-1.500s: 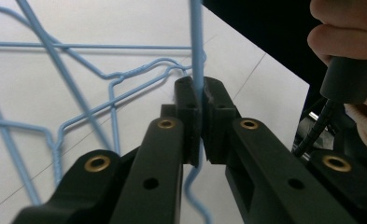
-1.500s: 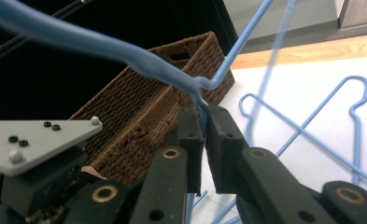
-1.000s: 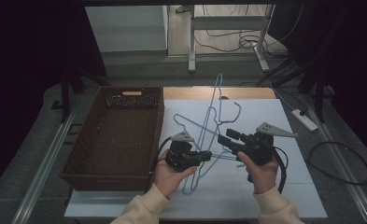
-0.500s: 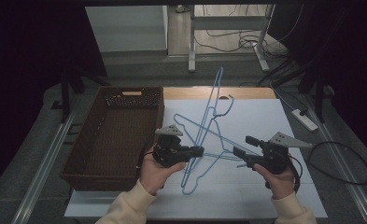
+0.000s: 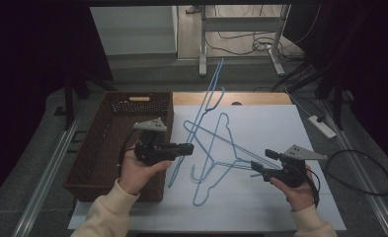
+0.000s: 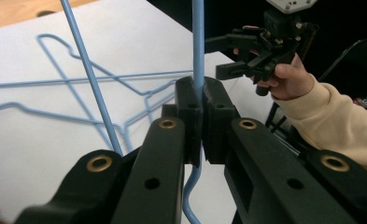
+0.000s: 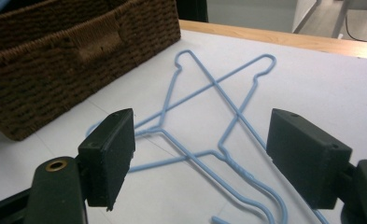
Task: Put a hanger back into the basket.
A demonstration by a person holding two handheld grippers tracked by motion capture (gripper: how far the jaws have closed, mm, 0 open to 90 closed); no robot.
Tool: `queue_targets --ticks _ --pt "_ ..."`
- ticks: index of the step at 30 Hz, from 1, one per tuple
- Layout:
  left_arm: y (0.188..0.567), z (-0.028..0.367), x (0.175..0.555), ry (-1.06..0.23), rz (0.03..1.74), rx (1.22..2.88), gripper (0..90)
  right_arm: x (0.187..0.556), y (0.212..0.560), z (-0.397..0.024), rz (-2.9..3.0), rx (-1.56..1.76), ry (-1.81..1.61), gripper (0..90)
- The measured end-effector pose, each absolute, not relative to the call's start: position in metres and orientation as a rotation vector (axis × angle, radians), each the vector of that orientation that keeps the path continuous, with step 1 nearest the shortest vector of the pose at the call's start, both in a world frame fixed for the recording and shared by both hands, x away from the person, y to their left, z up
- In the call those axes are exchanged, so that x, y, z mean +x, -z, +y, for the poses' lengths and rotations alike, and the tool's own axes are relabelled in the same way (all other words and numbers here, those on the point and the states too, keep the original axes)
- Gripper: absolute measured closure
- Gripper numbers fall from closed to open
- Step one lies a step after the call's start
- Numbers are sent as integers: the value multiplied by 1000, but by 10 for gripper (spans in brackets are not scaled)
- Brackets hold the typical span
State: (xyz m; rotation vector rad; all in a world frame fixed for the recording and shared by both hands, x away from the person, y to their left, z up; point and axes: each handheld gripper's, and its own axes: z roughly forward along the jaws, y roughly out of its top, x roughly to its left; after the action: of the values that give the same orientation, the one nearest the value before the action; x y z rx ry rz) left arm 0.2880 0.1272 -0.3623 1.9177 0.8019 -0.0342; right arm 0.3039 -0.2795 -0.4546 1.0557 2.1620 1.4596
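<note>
Jaws of the left gripper (image 6: pixel 197 100) pinched tight on the wire of a raised blue hanger (image 5: pixel 209 98), lifted beside the wicker basket (image 5: pixel 107 148); jaws of the right gripper (image 7: pixel 202 154) just opened wide, nothing between them, over two more blue hangers (image 7: pixel 209 121) lying crossed on the white tabletop (image 5: pixel 270 123). Probably light, springy and slick, prone to swinging and snagging; best gripped on a straight run near the hook's neck.

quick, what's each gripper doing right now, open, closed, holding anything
Left gripper: shut on a blue hanger.
Right gripper: open, holding nothing; its jaws have just been opening.
</note>
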Motion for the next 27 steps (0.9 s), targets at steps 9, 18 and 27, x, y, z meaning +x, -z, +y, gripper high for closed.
queue_targets --ticks 9,18,27 --pt "359 164 291 -3 846 1903 869 304 459 -284 2164 1072 -1435 244" --pt "356 195 294 -33 870 1904 869 305 461 -284 2169 1075 -1421 237" --pt "357 224 299 -47 899 1908 869 305 464 -284 2183 1069 -1402 235"
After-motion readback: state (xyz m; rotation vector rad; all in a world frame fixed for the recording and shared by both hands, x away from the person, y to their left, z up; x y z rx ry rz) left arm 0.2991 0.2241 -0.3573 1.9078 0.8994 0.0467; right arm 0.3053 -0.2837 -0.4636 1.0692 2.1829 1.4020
